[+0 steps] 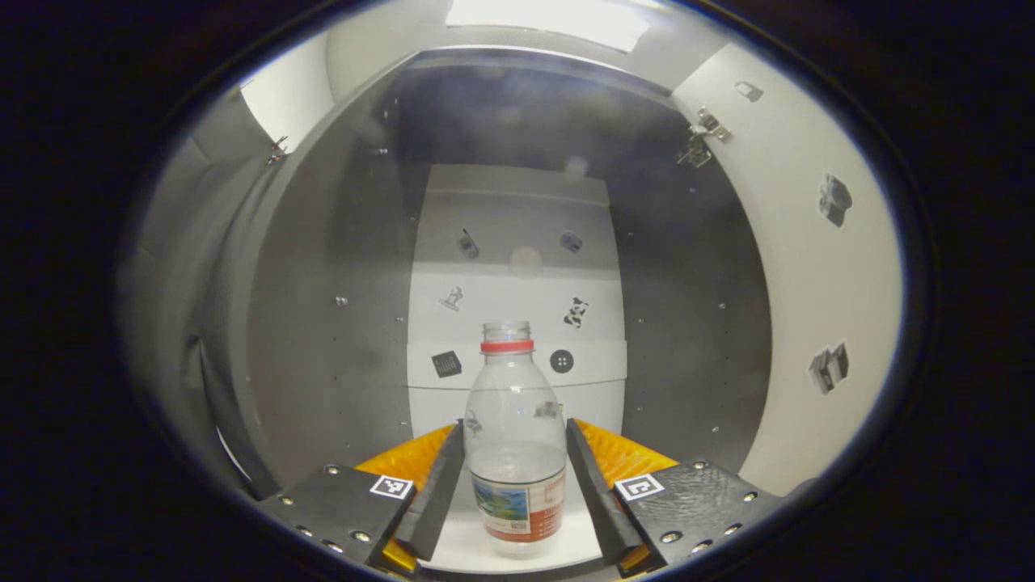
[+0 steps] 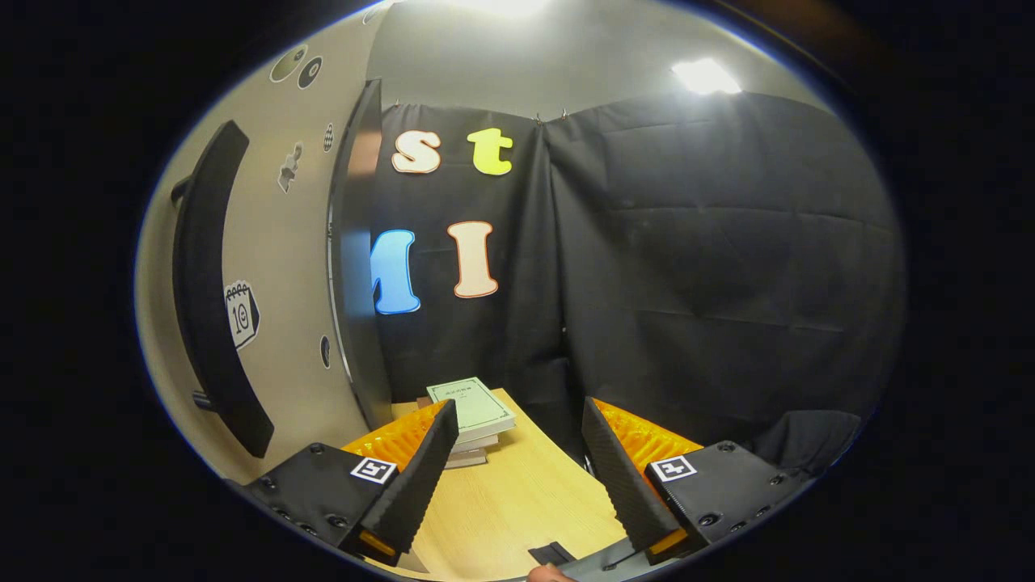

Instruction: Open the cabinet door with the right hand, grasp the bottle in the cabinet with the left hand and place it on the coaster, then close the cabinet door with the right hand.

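bottle (image 1: 514, 436) stood upright in open cabinet (image 1: 323, 323), between left gripper (image 1: 514, 477) jaws, spread, contact unclear | right gripper (image 2: 517, 465) held open, empty | judged light, thin-walled, crushable; mid-body grip advised

Clear glossy plastic bottle (image 1: 515, 436); pale wood-grain table (image 2: 517, 501); cabinet (image 1: 323, 323) walls perhaps matt laminate.

Bottle (image 1: 515, 436) stands upright on the white cabinet floor (image 1: 461, 550). A stack of books (image 2: 473, 416) rests on the wooden table (image 2: 517, 501).
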{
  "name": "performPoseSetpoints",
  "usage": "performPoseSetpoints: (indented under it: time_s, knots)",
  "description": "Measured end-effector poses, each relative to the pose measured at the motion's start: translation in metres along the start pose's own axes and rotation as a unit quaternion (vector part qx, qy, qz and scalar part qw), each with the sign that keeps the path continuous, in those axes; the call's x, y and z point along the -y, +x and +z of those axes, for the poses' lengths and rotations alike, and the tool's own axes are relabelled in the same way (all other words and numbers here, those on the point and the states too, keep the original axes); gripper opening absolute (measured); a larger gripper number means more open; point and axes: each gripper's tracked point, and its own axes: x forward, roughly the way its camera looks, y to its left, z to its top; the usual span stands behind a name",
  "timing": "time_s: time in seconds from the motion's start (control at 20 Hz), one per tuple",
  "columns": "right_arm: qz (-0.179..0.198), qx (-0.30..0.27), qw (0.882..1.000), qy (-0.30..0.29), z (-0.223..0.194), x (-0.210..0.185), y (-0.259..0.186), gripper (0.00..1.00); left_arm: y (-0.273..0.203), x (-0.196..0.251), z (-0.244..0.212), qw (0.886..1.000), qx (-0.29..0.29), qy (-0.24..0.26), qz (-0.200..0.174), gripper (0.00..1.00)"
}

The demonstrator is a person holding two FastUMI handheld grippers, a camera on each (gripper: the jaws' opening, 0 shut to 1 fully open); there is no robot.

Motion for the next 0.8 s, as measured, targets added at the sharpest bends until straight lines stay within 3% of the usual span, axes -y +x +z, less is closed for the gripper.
performPoseSetpoints:
  time_s: [0.25, 0.35, 0.4, 0.5, 0.8]
  knots:
    - [0.028, 0.006, 1.0, 0.009, 0.006, 0.014, -0.01, 0.98, -0.045, 0.0, 0.016, 1.0, 0.002, 0.006, 0.016, 0.72]
    - [0.041, 0.006, 0.999, 0.009, 0.006, 0.018, -0.012, 0.98, -0.065, -0.003, 0.02, 1.0, 0.003, 0.011, 0.025, 0.77]
    - [0.048, 0.005, 0.999, 0.01, 0.006, 0.018, -0.013, 0.93, -0.075, -0.005, 0.019, 1.0, 0.001, 0.013, 0.029, 0.72]
    - [0.063, 0.006, 0.998, 0.009, 0.006, 0.018, -0.014, 0.98, -0.091, -0.012, 0.02, 0.999, -0.001, 0.019, 0.041, 0.72]
    - [0.102, -0.003, 0.995, -0.003, -0.001, 0.011, -0.015, 0.98, -0.15, -0.033, 0.01, 0.997, -0.003, 0.021, 0.078, 0.72]
